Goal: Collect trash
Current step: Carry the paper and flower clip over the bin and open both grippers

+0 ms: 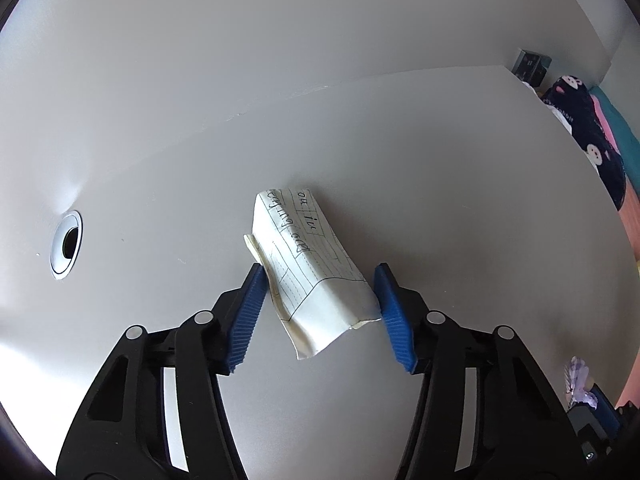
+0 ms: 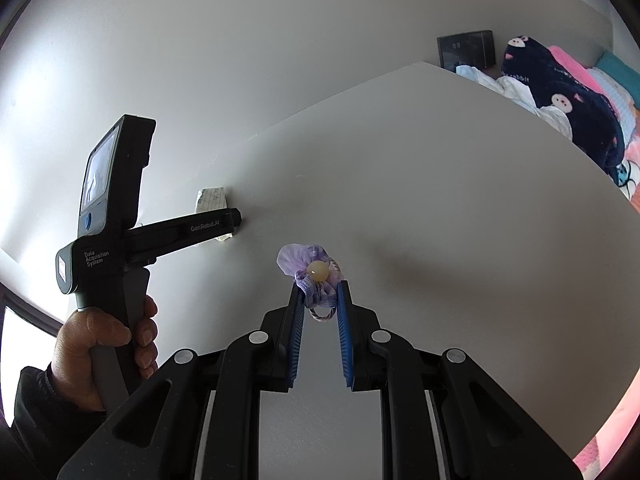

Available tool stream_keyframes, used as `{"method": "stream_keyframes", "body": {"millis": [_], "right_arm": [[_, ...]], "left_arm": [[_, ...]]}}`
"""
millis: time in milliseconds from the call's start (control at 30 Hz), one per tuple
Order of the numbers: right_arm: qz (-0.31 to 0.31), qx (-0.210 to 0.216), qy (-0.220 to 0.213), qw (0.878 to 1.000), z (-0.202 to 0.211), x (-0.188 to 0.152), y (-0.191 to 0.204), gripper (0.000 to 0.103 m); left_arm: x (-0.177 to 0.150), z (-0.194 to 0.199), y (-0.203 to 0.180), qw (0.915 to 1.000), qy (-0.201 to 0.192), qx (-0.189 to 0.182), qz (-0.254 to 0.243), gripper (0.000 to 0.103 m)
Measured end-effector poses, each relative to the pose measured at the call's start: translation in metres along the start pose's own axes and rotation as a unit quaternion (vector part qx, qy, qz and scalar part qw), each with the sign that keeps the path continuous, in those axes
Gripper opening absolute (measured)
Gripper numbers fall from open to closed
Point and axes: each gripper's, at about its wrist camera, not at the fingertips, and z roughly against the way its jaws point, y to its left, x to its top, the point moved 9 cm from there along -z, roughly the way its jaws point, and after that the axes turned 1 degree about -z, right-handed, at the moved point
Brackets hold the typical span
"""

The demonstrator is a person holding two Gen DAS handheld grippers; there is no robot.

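A folded scrap of lined paper with handwriting (image 1: 310,268) lies on the white table (image 1: 460,184). My left gripper (image 1: 320,276) is open with its blue pads either side of the paper's near end, not pressing it. In the right wrist view the paper (image 2: 211,199) shows partly hidden behind the left gripper (image 2: 234,220). My right gripper (image 2: 319,286) is shut on a purple fabric hair tie with a yellow bead (image 2: 314,274), held just above the table (image 2: 440,200).
A round metal cable grommet (image 1: 66,244) sits in the table at the left. A white wall runs along the table's far edge. A bed with a dark plush toy (image 2: 576,104) and pink bedding lies past the table's right edge. A dark wall panel (image 2: 466,48) is behind.
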Motion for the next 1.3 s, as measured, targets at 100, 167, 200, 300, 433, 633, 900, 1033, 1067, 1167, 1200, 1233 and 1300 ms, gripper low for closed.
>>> {"method": "stream_keyframes", "body": {"millis": [100,167,200,300,433,633,900,1033,1067,1167,1200,1233,1300], "right_arm": [[-0.005,0.002,-0.004,1.000,0.003,-0.001,-0.001,0.018],[-0.007,0.003,-0.006,1.000,0.005,0.000,-0.003,0.018],[-0.008,0.003,-0.008,1.000,0.007,0.000,-0.004,0.018],[-0.014,0.004,-0.015,1.000,0.016,0.000,-0.006,0.018],[-0.025,0.002,-0.028,0.999,0.031,-0.001,-0.013,0.018],[-0.044,-0.012,-0.053,0.998,0.065,-0.009,-0.032,0.018],[-0.077,-0.049,-0.085,0.992,0.126,-0.047,-0.077,0.018],[-0.104,-0.072,-0.099,0.987,0.154,-0.074,-0.105,0.018],[-0.112,-0.077,-0.102,0.986,0.161,-0.081,-0.112,0.018],[-0.139,-0.094,-0.112,0.979,0.183,-0.104,-0.133,0.018],[-0.148,-0.100,-0.117,0.977,0.193,-0.112,-0.140,0.018],[-0.156,-0.105,-0.120,0.975,0.199,-0.118,-0.146,0.018],[-0.172,-0.117,-0.126,0.970,0.214,-0.132,-0.158,0.018]], "left_arm": [[-0.002,0.002,-0.006,0.9999,0.001,-0.013,-0.004,0.042],[-0.004,0.005,-0.009,0.9997,0.004,-0.024,-0.009,0.040],[-0.006,0.007,-0.011,0.9995,0.003,-0.030,-0.011,0.039],[-0.011,0.018,-0.021,0.9986,-0.004,-0.045,-0.025,0.038],[-0.012,0.041,-0.041,0.9964,-0.024,-0.057,-0.059,0.038],[-0.021,0.076,-0.077,0.9893,-0.041,-0.091,-0.107,0.038],[-0.053,0.107,-0.148,0.9733,-0.048,-0.131,-0.182,0.039],[-0.077,0.120,-0.191,0.9598,-0.047,-0.154,-0.230,0.039],[-0.084,0.125,-0.202,0.9556,-0.048,-0.159,-0.243,0.039],[-0.104,0.137,-0.232,0.9420,-0.049,-0.178,-0.280,0.040],[-0.112,0.142,-0.242,0.9368,-0.049,-0.184,-0.293,0.040],[-0.117,0.143,-0.254,0.9324,-0.048,-0.190,-0.304,0.040],[-0.133,0.151,-0.271,0.9228,-0.047,-0.201,-0.325,0.040]]}}
